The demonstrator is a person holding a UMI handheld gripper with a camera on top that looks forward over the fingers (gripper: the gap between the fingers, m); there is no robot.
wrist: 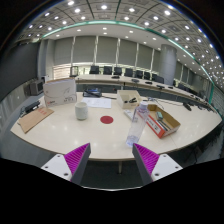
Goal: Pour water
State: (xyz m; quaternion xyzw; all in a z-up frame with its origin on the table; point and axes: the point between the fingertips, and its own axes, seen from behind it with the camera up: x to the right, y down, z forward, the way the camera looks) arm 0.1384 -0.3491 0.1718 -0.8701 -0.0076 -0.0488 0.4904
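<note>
A clear plastic water bottle (136, 124) with a pale label stands near the front edge of the long beige table (60, 135), just ahead of my right finger. A white cup (81, 111) stands farther back on the left of the tabletop, and a red round coaster (107, 119) lies between cup and bottle. My gripper (112, 160) is open, its two magenta pads (76, 157) spread wide, with nothing between them. It is still short of the table edge.
A cardboard box (160, 120) with red contents sits right of the bottle. A white box (60, 92), papers (98, 101) and a brown board (35, 119) lie on the left and middle. Office chairs and desks fill the room beyond.
</note>
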